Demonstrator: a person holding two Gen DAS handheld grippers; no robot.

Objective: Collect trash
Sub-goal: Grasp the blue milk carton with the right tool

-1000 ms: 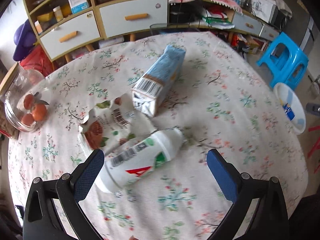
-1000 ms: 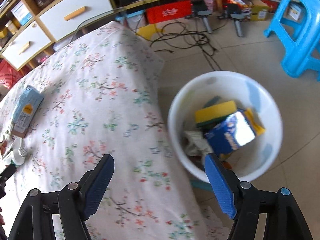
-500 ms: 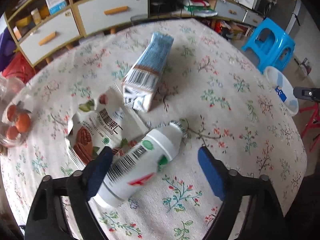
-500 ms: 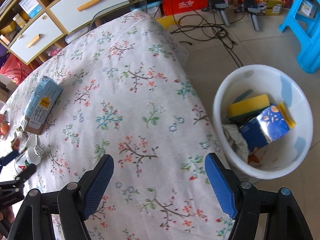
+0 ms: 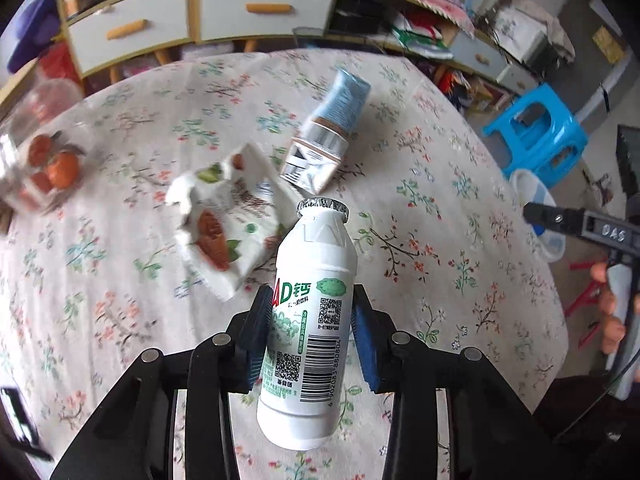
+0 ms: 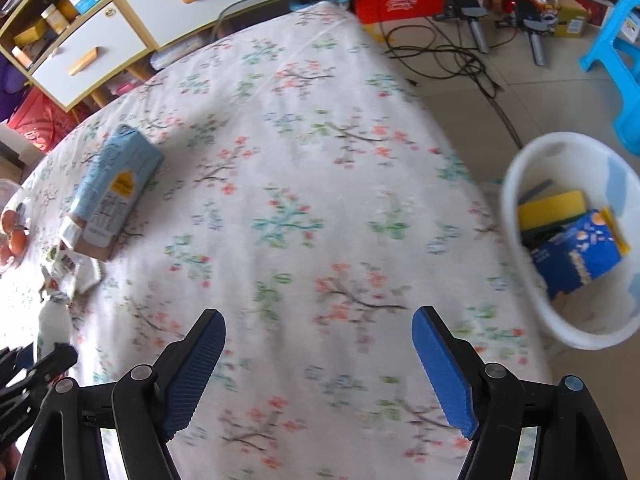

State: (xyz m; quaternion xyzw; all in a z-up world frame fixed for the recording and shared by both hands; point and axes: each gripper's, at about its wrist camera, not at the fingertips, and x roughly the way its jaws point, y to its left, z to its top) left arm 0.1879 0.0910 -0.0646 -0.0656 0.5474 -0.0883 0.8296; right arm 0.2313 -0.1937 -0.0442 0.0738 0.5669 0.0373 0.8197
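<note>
My left gripper is shut on a white plastic drink bottle with green print and a foil cap, held above the floral tablecloth. A torn white snack wrapper and a light blue carton lie on the table beyond it. My right gripper is open and empty over the table's right part. In the right wrist view the carton lies at far left and the bottle shows at the left edge. A white trash bucket with sponges and a blue pack stands on the floor at right.
A glass bowl of oranges sits at the table's left edge. A blue plastic stool stands on the floor to the right. Cabinets with drawers line the back wall. Cables lie on the floor beyond the table.
My left gripper has closed on the bottle and lifted it off the table, turning it more upright. My right gripper has swung left from the bucket to over the table.
</note>
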